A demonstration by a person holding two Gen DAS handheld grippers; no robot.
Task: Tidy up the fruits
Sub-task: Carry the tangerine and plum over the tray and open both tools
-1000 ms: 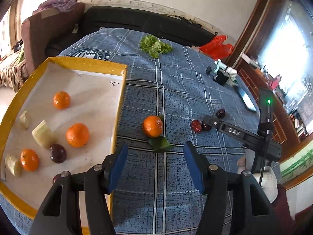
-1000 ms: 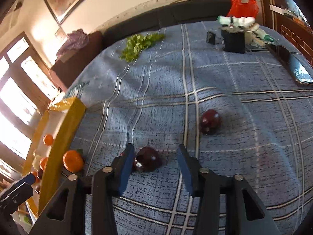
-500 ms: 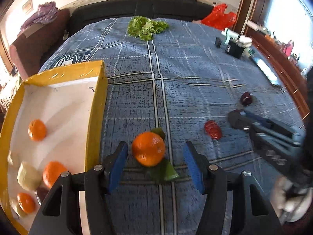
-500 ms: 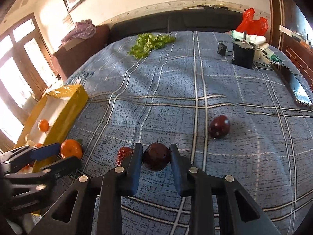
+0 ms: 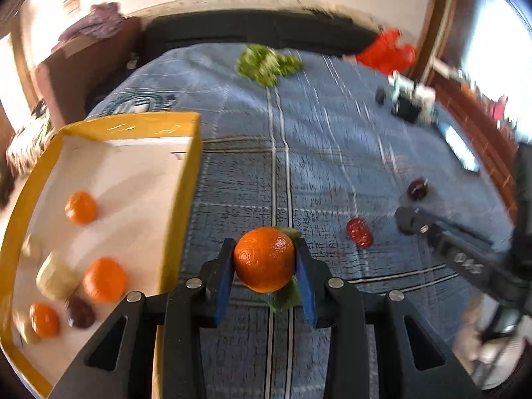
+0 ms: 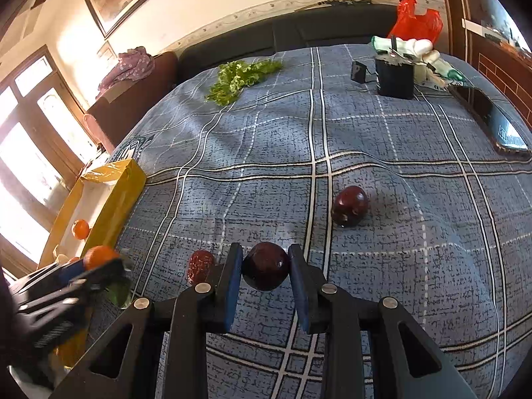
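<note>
An orange with a green leaf under it sits on the blue checked cloth, just right of the yellow tray. My left gripper is closing on this orange, its blue pads against both sides. My right gripper is shut on a dark plum low over the cloth. A red date lies just left of it, and a second dark plum lies beyond to the right. The tray holds several oranges, a plum and pale fruit pieces.
Lettuce lies at the far side of the cloth. A black box, a phone and a red bag are at the far right. A dark sofa runs behind. The right gripper's tip shows beside the date.
My left gripper moved forward over the orange and its jaws narrowed onto it. My right gripper shut on the dark plum and has kept still since.
</note>
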